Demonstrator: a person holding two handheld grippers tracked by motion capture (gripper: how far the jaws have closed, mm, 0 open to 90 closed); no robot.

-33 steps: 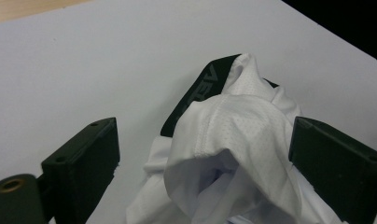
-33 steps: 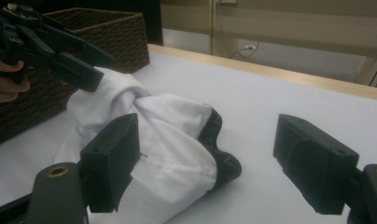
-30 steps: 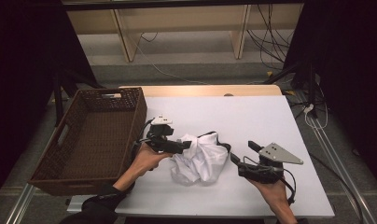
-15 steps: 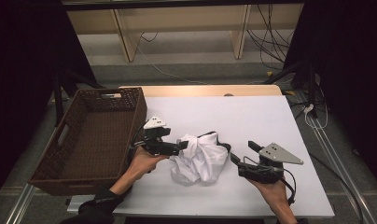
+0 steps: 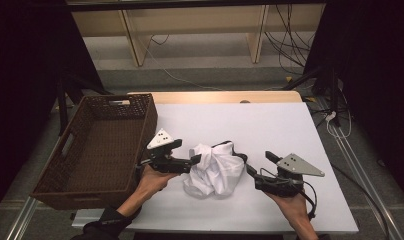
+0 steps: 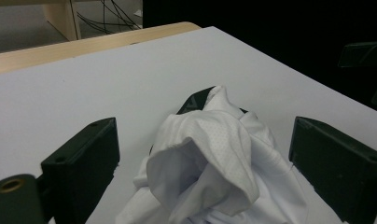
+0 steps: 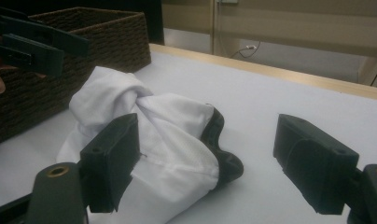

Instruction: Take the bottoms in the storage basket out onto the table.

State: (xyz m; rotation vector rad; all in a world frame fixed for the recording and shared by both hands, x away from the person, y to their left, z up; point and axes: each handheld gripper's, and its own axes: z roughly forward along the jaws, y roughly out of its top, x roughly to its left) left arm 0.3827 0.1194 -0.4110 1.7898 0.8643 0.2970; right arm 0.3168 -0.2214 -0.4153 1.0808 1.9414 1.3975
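A crumpled white garment (image 5: 214, 170) with black trim lies on the white table (image 5: 270, 125), near the front middle. My left gripper (image 5: 194, 160) comes in from the garment's left and is open. In the left gripper view the cloth (image 6: 210, 163) bunches up between the two spread jaws, apart from either pad. My right gripper (image 5: 260, 163) sits at the garment's right side, also open. In the right gripper view the garment (image 7: 158, 126) lies by the left jaw, with its black collar edge (image 7: 224, 158) in the gap.
A dark brown wicker basket (image 5: 65, 150) stands at the table's left edge, close behind the left hand, and its wall (image 7: 107, 42) also shows beyond the garment. Wooden shelving and cables sit on the floor past the far edge.
The left gripper has shifted slightly left and toward the front edge, staying open at the garment. The right gripper and the garment have hardly moved.
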